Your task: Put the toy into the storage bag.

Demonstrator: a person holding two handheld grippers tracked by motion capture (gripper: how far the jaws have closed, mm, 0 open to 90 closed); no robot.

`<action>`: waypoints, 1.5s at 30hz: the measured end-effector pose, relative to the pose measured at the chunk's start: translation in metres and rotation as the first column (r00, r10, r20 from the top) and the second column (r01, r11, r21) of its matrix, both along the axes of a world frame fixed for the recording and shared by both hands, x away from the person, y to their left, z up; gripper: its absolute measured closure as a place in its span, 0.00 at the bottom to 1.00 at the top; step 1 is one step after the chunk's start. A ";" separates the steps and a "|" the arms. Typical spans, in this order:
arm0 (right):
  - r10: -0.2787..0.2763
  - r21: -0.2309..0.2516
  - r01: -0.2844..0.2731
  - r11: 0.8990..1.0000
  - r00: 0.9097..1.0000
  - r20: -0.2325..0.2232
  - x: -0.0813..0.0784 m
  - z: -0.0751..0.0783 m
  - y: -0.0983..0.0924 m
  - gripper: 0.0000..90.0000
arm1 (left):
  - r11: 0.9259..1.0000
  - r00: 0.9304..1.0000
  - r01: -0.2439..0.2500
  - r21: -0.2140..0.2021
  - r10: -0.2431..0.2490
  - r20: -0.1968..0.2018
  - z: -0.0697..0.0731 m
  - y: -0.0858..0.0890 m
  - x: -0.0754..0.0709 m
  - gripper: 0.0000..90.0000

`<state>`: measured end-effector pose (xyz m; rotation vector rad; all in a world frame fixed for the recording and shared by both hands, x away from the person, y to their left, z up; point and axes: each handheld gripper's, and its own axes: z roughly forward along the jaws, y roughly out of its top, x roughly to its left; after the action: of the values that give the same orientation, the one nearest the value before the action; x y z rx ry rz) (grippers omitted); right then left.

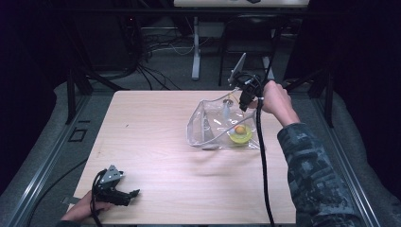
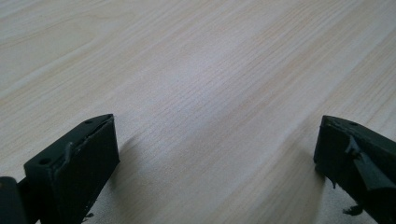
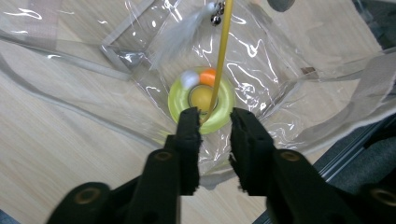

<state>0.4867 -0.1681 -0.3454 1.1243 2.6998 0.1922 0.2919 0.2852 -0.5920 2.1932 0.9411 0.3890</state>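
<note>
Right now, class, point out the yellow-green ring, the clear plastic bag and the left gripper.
yellow-green ring (image 3: 175,100): right gripper view, its left rim.
clear plastic bag (image 1: 201,124): high view, its left wall.
left gripper (image 1: 135,193): high view, between its jaw tips.

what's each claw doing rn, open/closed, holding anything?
Left claw: open, empty, low over the bare table.
Right claw: part open above the clear bag; a thin yellow stick runs beside its jaws, grip cannot be told.

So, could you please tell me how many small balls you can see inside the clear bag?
3, all clustered at the yellow-green ring inside the clear bag: a yellow ball in its centre, an orange ball and a white ball on its far rim. Others may be hidden.
</note>
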 end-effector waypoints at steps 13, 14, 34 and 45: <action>-0.050 0.171 0.027 0.985 0.990 0.133 -0.015 0.023 -0.018 0.25 | 1.000 1.000 0.000 0.000 0.000 0.000 0.000 0.000 0.000 0.00; -0.049 0.171 0.025 0.985 0.989 0.139 -0.017 0.025 -0.020 0.23 | 1.000 1.000 0.000 0.000 0.000 0.000 0.000 0.000 0.000 0.00; -0.162 0.340 0.046 0.939 0.933 0.323 -0.060 0.025 -0.070 0.00 | 1.000 1.000 0.000 0.000 0.000 0.000 0.000 0.000 0.000 0.00; -0.197 0.352 0.081 0.933 0.931 0.307 -0.091 -0.002 -0.097 0.00 | 1.000 1.000 -0.004 -0.005 0.004 0.001 0.000 0.000 0.000 0.00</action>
<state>0.3960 -0.2655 -0.3476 1.2356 2.3224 0.7709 0.2918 0.2848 -0.5925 2.1864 0.9448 0.3894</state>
